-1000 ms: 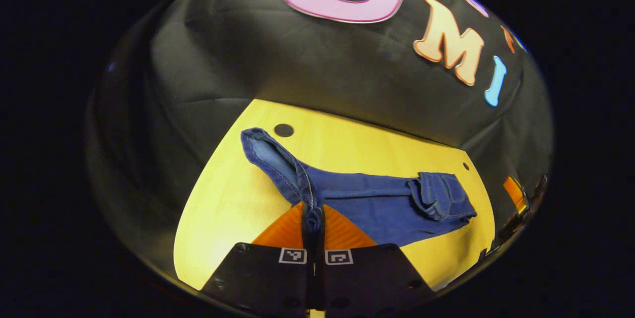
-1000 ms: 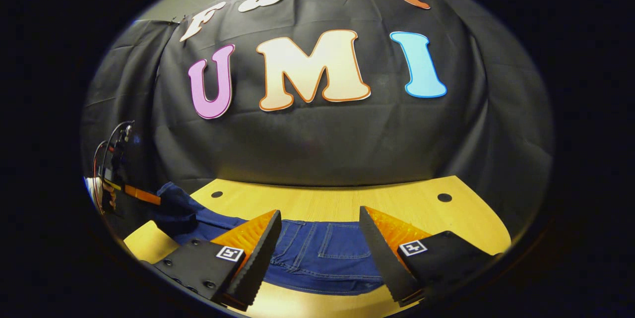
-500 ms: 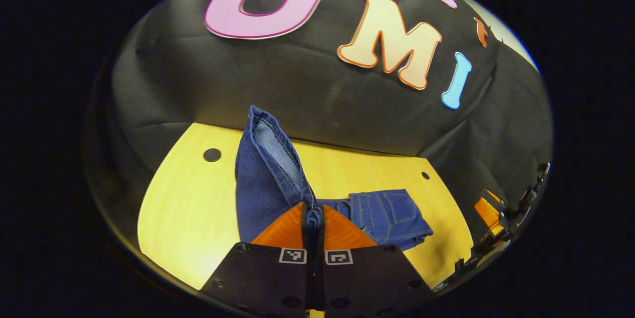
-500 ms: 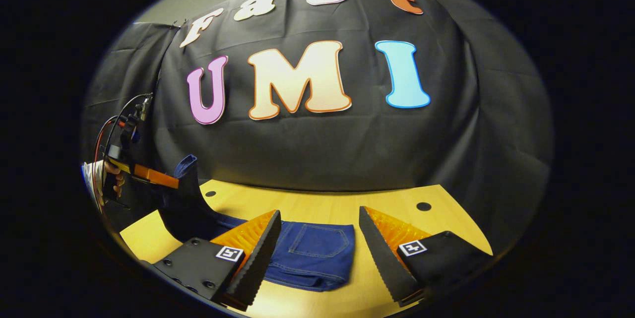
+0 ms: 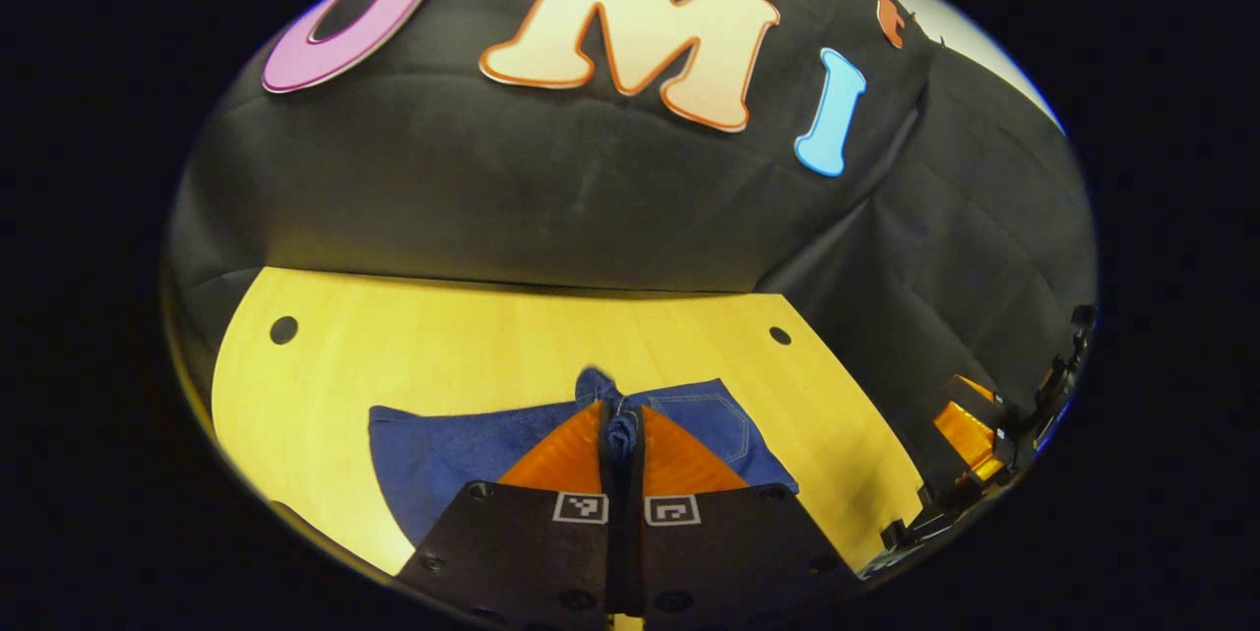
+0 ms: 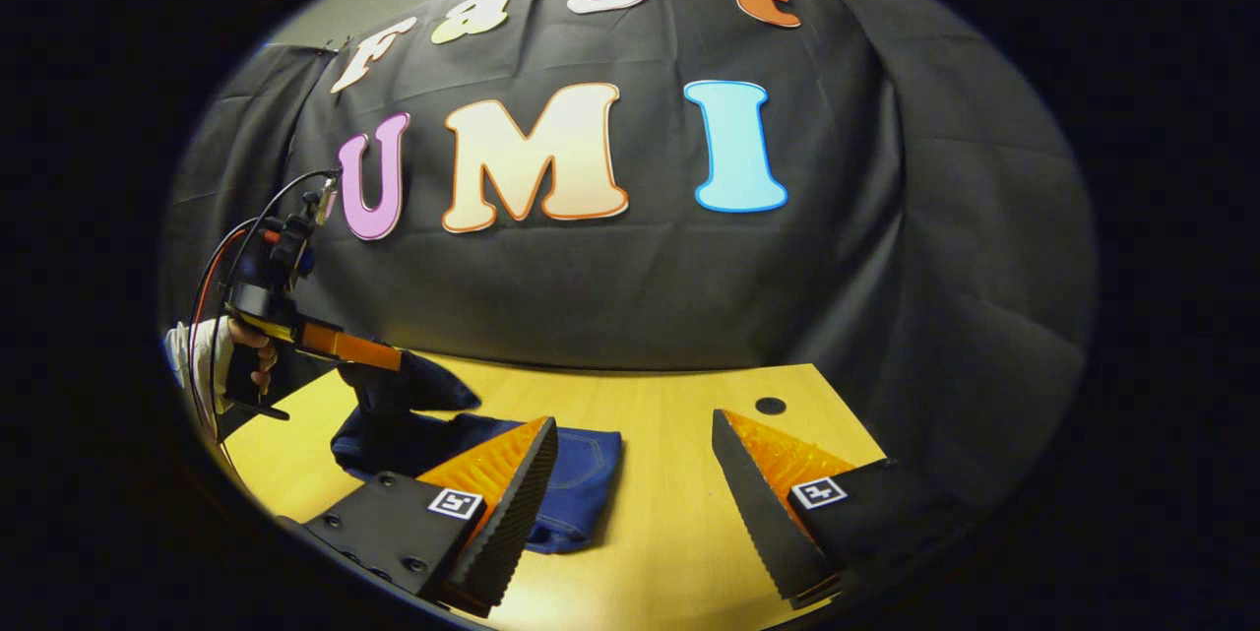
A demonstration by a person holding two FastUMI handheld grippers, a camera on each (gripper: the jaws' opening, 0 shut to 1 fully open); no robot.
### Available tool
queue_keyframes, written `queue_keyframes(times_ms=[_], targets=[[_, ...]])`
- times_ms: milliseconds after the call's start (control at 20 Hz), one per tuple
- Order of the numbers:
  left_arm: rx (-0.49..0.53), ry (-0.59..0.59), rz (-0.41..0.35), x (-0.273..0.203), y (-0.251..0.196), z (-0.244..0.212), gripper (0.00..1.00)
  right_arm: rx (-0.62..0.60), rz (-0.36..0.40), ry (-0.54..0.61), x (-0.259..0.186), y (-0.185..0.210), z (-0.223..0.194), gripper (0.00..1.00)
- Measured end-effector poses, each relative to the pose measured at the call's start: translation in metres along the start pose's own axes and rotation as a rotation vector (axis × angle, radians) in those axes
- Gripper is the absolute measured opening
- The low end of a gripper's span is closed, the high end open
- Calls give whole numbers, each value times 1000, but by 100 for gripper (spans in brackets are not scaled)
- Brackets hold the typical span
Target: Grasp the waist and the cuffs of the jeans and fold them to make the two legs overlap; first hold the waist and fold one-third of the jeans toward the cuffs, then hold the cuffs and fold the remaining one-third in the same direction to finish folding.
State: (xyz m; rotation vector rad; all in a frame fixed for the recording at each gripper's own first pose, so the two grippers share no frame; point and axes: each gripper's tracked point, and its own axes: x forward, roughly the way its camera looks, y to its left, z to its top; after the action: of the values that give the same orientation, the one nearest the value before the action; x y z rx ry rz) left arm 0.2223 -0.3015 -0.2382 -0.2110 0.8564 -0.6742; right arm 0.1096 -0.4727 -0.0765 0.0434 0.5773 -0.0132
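Blue jeans [image 5: 463,449] folded into a compact stack on the wooden table [image 5: 472,336], near its front edge, with a back pocket facing up on the right part of the pile. Pinched at a bunched edge of denim by the left gripper [image 5: 622,429], both fingers closed tight on the cloth just above the stack. Seen from the right gripper view as a dark blue bundle [image 6: 581,473] at the table's left, with the left gripper [image 6: 394,377] reaching over it, held by a hand [image 6: 246,360]. Spread wide and holding nothing: the right gripper [image 6: 635,483], poised above bare tabletop [image 6: 669,523] to the right of the jeans. Behind the table, the black cloth wall [image 6: 610,286].
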Motion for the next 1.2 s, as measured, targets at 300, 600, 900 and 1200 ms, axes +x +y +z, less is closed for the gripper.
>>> queue_keyframes(times_ms=[300,600,900,1200], targets=[[54,60,69,52,-18,-45,0,-18,-3,34,-8,-29,-16,98],[61,-9,106,56,-36,-57,22,-55,70,21,-6,-27,-13,98],[191,-317,197,-45,-55,10,96,-9,140,-154,-28,26,48,97],[288,-502,308,-173,-42,33,95,50,140,-399,-92,96,121,97]])
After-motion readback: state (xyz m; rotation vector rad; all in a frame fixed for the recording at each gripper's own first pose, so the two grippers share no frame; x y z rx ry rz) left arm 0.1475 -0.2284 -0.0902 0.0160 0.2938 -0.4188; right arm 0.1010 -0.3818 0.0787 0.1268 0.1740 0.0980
